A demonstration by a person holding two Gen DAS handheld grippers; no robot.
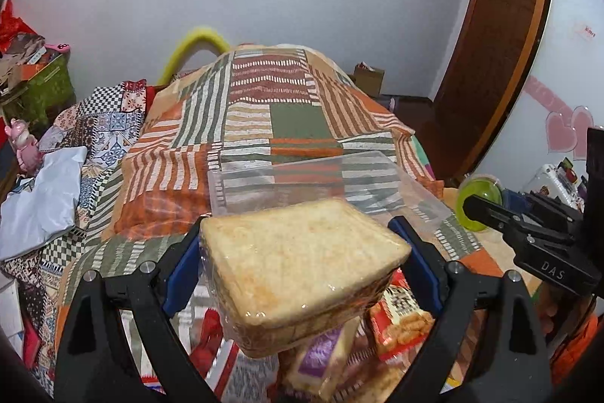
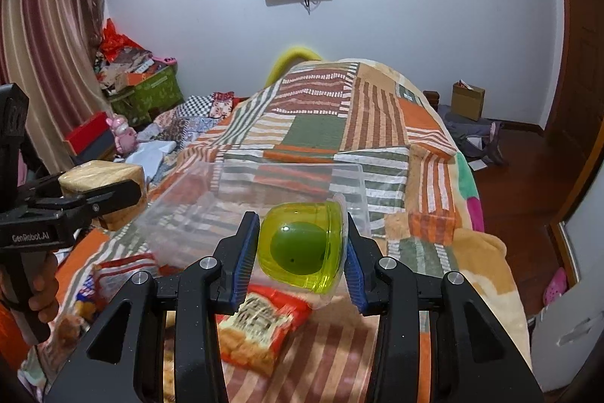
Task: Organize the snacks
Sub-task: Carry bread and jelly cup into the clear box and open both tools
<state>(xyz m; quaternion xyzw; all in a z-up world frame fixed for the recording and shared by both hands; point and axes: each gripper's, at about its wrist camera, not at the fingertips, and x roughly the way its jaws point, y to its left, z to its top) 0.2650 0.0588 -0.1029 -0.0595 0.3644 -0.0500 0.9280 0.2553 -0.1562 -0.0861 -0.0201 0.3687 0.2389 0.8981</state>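
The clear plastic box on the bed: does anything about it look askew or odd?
Yes. The clear plastic box does not sit flat on the striped patchwork blanket; its near side looks tilted on the soft bedding. It looks empty and shows no damage.

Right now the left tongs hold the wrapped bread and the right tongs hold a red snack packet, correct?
Not quite. The left tongs do hold the wrapped bread, but the right tongs hold a green jelly cup, as the right wrist view shows.

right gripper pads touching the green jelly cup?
Touching. The right wrist view shows the right gripper with both blue pads pressed against the sides of the green jelly cup, which is lifted clear of the bedspread.
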